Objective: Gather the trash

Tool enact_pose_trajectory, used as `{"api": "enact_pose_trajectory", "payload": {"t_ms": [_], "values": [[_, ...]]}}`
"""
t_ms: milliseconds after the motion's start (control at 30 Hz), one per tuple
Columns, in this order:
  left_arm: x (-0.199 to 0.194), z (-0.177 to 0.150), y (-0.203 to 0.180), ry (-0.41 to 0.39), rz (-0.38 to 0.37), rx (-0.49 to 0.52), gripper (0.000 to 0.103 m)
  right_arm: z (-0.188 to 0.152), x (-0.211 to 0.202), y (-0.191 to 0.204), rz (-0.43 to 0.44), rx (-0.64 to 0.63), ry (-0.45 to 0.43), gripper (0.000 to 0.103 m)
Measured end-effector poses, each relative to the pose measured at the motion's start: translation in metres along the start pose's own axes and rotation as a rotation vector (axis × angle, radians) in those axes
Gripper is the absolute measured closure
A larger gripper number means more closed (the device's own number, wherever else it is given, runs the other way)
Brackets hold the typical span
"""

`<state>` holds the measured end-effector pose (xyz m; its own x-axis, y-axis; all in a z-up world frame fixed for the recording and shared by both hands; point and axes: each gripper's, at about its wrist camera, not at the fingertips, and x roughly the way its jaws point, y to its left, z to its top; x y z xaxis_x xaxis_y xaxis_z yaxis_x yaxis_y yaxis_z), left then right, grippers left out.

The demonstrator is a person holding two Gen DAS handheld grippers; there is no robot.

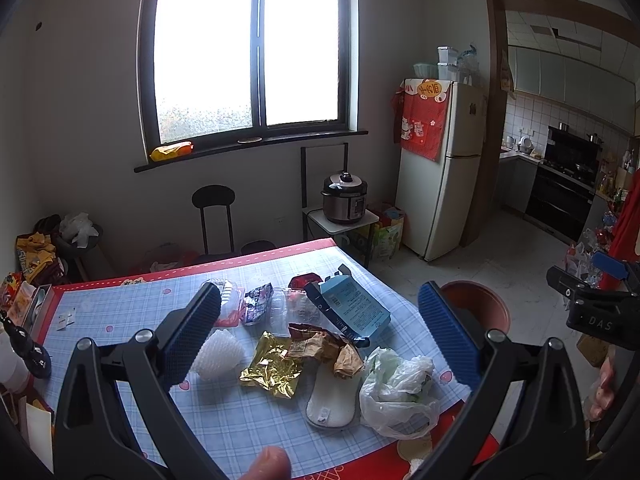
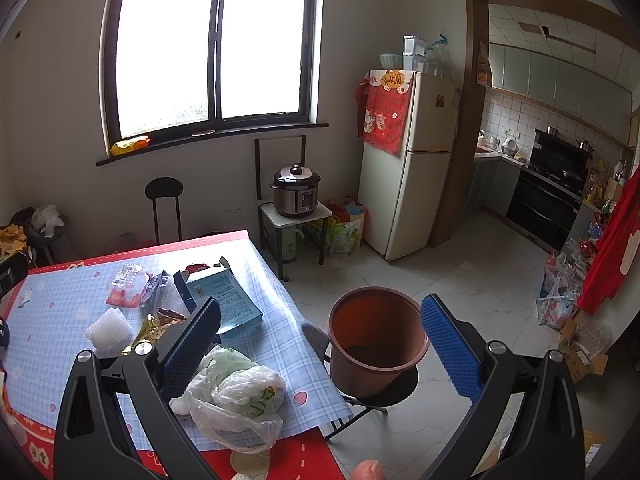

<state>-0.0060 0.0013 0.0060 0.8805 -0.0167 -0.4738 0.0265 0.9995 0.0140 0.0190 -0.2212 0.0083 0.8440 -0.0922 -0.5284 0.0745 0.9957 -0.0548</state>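
Note:
Trash lies on the blue checked table (image 1: 224, 420): a white plastic bag (image 1: 396, 388), a gold foil wrapper (image 1: 272, 368), a brown crumpled wrapper (image 1: 320, 346), a light blue box (image 1: 354, 306), a white foam net (image 1: 220, 354) and a white pad (image 1: 332, 398). My left gripper (image 1: 320, 336) is open and empty above them. My right gripper (image 2: 320, 344) is open and empty, between the plastic bag (image 2: 236, 396) and the brown bucket (image 2: 376, 344), which stands on a black stool beside the table's right edge. The right gripper's body shows in the left wrist view (image 1: 592, 300).
Clear plastic packs (image 1: 256, 304) lie at the table's far side. A black stool (image 1: 212, 216) and a pressure cooker on a stand (image 1: 344, 198) are by the wall. A fridge (image 1: 440, 168) stands right. Bags and boxes (image 2: 568, 320) crowd the right floor.

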Motion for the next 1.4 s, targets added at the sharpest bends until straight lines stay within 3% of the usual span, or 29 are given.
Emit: {"api": "enact_pose_trajectory", "payload": {"t_ms": [1400], "values": [[-0.0023, 0.0035, -0.0008, -0.005, 0.001, 0.008, 0.005, -0.0002, 0.0034, -0.0016, 0.014, 0.009, 0.008, 0.005]]}}
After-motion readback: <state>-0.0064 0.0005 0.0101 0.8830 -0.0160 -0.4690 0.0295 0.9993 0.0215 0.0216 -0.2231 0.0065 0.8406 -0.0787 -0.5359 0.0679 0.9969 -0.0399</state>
